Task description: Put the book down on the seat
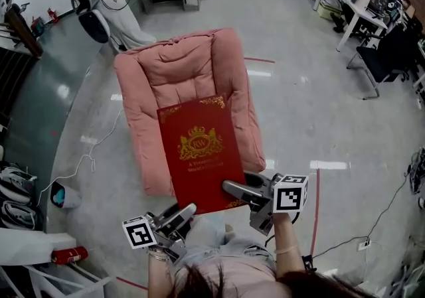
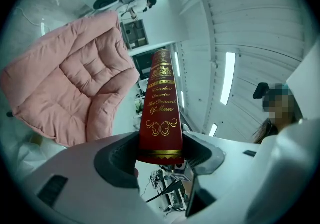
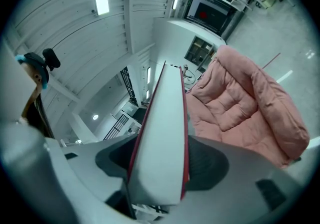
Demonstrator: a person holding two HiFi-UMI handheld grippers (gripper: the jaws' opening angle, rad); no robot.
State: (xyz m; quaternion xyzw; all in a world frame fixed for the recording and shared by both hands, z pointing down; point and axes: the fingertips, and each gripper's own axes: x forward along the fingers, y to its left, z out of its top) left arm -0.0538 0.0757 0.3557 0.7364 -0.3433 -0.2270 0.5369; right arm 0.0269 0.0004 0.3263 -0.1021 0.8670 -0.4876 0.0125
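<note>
Red book (image 2: 160, 113), spine "Charles Darwin The Descent of Man"; pink seat (image 2: 75, 83)

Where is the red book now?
In the head view's centre, the red gold-crested hardcover book is over the front of the pink padded seat, its near edge gripped by the left gripper and right gripper.

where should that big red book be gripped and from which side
Take the red book at its near short edge, from the person's side, as now: the left gripper shut on the spine corner, the right gripper on the page-edge corner. It is wide, flat and stiff, so one grip per corner probably keeps it from tipping or twisting.
</note>
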